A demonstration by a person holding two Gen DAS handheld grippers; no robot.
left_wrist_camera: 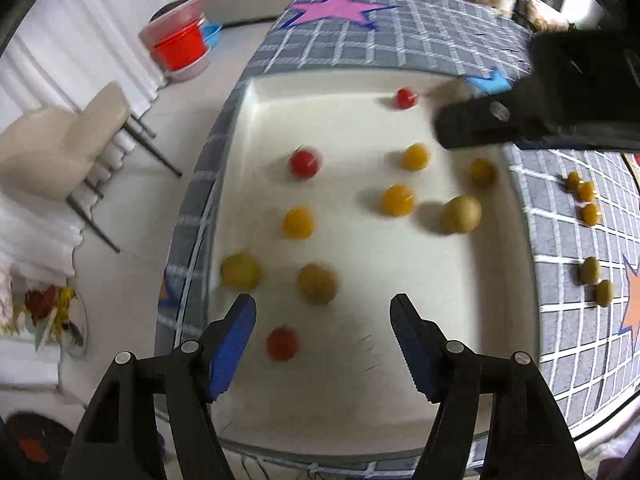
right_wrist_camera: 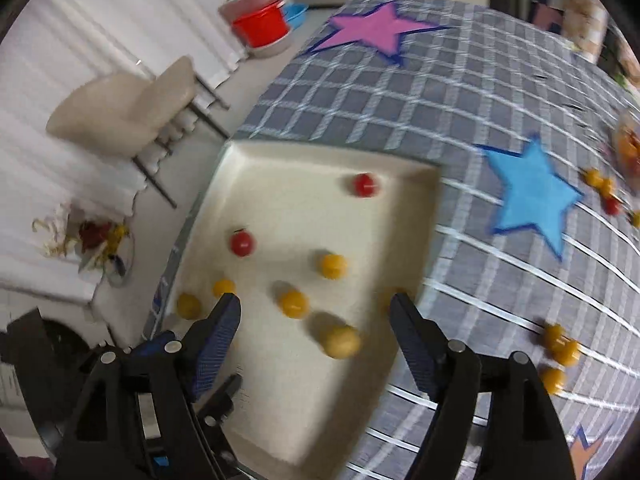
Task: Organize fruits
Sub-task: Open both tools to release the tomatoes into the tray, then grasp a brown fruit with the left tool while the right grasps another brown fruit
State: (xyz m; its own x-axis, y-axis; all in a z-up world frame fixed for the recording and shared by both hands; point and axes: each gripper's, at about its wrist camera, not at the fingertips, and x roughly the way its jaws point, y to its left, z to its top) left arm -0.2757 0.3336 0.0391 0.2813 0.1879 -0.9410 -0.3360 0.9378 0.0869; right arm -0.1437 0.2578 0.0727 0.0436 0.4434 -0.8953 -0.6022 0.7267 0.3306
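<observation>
Now both claws, left claw [left_wrist_camera: 323, 312] & right claw [right_wrist_camera: 316, 312], released, empty, above fruit tray [left_wrist_camera: 352, 408].

On the white tray [left_wrist_camera: 256, 96] the left wrist view shows ten small round fruits: three red ones [left_wrist_camera: 305, 163], four orange-yellow ones [left_wrist_camera: 397, 200] and three duller yellow-green ones [left_wrist_camera: 461, 214], spread from its far edge to its near edge. Off the tray's right edge, on the checked tablecloth [left_wrist_camera: 400, 40], lie five more: three orange [left_wrist_camera: 585, 191] and two greenish [left_wrist_camera: 590, 270].
</observation>
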